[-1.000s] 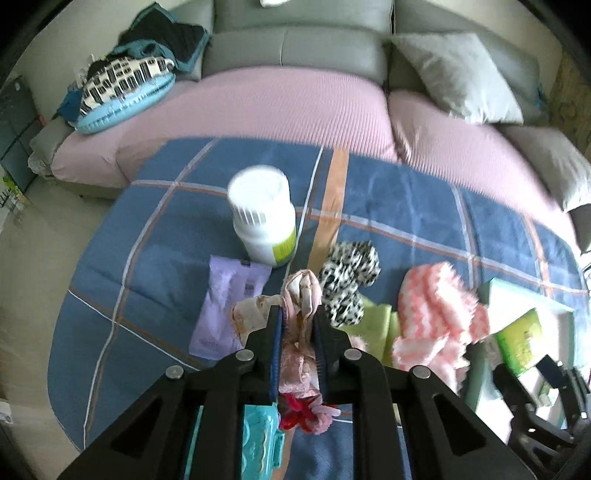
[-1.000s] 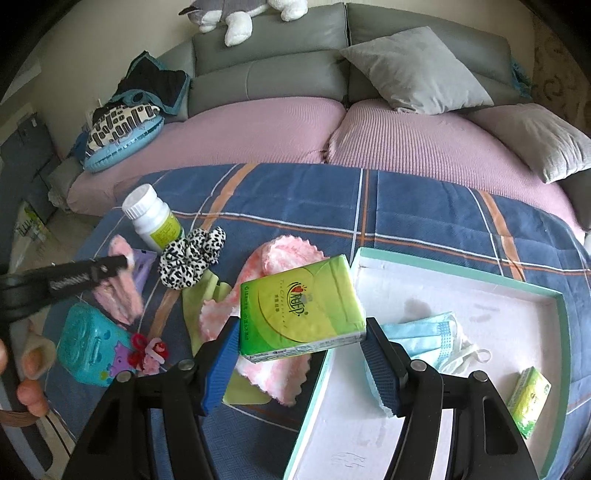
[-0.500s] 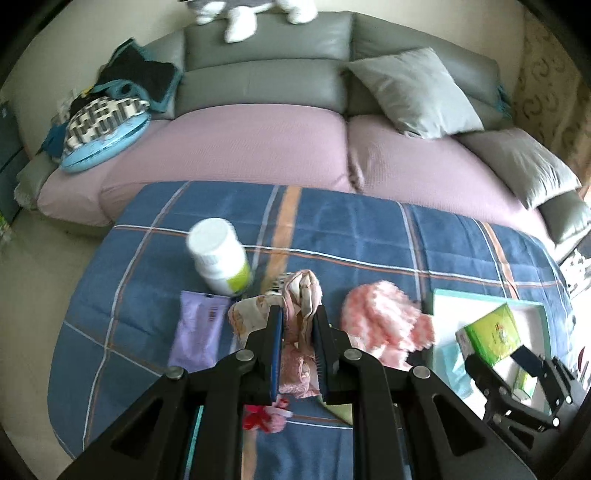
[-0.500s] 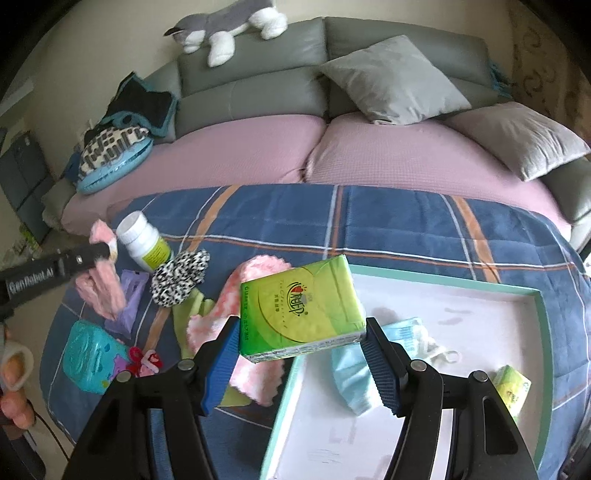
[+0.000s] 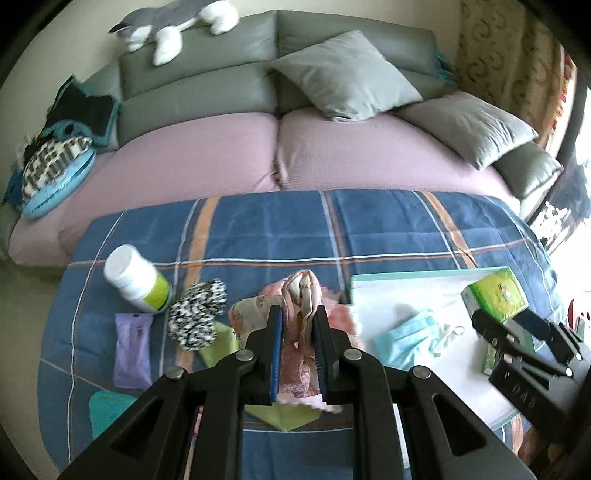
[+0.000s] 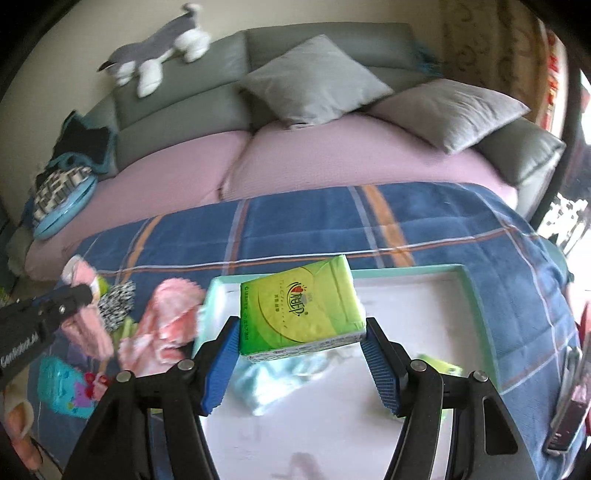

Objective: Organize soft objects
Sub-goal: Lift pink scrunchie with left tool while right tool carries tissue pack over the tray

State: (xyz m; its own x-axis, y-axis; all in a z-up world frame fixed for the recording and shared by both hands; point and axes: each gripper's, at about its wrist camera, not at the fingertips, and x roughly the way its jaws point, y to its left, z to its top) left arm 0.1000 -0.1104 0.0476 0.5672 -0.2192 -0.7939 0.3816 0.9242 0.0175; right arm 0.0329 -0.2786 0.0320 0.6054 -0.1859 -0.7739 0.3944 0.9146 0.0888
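My left gripper [image 5: 298, 314] is shut on a pink patterned cloth [image 5: 303, 291], held up over the blue plaid blanket [image 5: 266, 236]; the same cloth [image 6: 86, 325] hangs from it at the left of the right wrist view. My right gripper [image 6: 300, 332] is shut on a green tissue pack [image 6: 299, 306], held above the white tray [image 6: 417, 314] with its teal rim. A light blue face mask [image 5: 410, 336] and a small green packet [image 6: 439, 363] lie in the tray. A fluffy pink cloth [image 6: 166, 317] lies just left of the tray.
On the blanket lie a black-and-white scrunchie [image 5: 197, 317], a white bottle [image 5: 136, 280], a purple packet [image 5: 133, 347], a green cloth [image 5: 218, 343] and a teal case [image 6: 64, 384]. Behind are a pink-covered sofa [image 5: 207, 155], grey pillows [image 5: 343, 74] and a plush toy [image 5: 173, 26]. A phone [image 6: 569, 406] is at the right edge.
Both grippers have swung to the right, each keeping hold of its load. The tissue pack now hangs over the tray, and the tray has come into the left wrist view.
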